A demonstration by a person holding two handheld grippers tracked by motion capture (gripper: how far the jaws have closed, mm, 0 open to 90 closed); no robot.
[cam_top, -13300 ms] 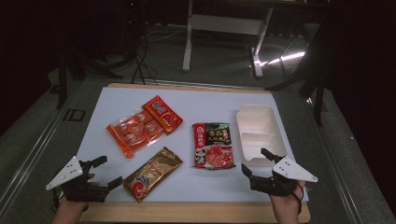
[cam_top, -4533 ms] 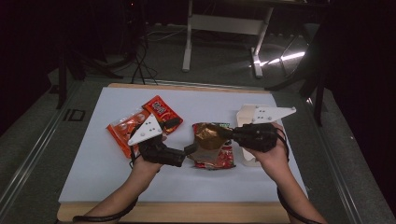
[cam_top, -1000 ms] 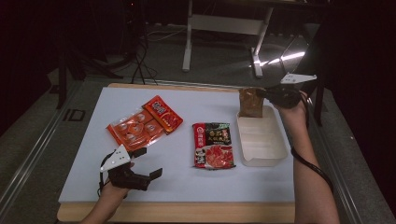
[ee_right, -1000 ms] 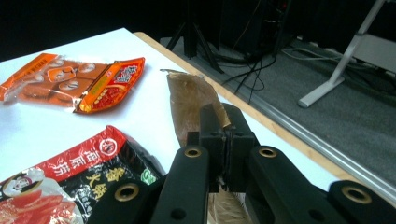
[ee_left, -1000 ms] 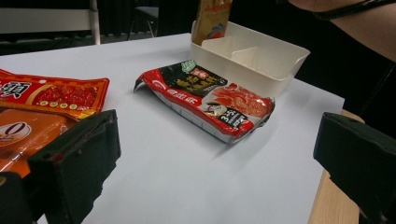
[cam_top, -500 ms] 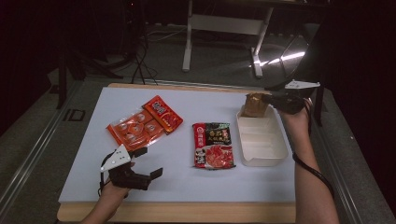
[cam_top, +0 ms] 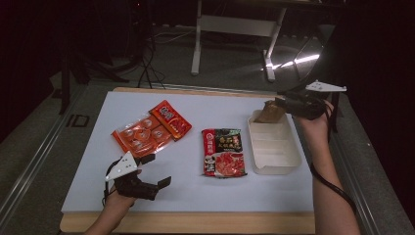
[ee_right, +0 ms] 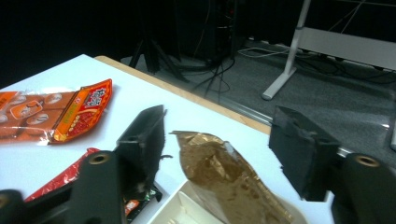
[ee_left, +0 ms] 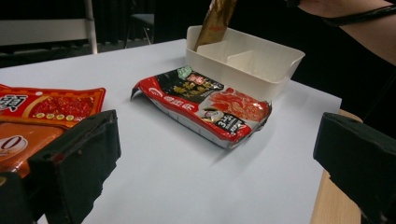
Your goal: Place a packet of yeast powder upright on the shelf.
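Observation:
A brown-gold packet stands tilted in the far compartment of the white divided box. My right gripper hovers at the packet's top, right of it. In the right gripper view the packet sits between the wide-apart jaws with a gap on each side, so this gripper is open. My left gripper rests low near the table's front left edge, open with nothing held. In the left gripper view the packet rises out of the box.
A red and black noodle packet lies flat just left of the box. An orange blister packet and a red sachet lie at the left middle. A metal stand is on the floor beyond the table.
The right gripper carried the brown packet slightly right and down into the box's far end, then opened its jaws off it. The left gripper has stayed put.

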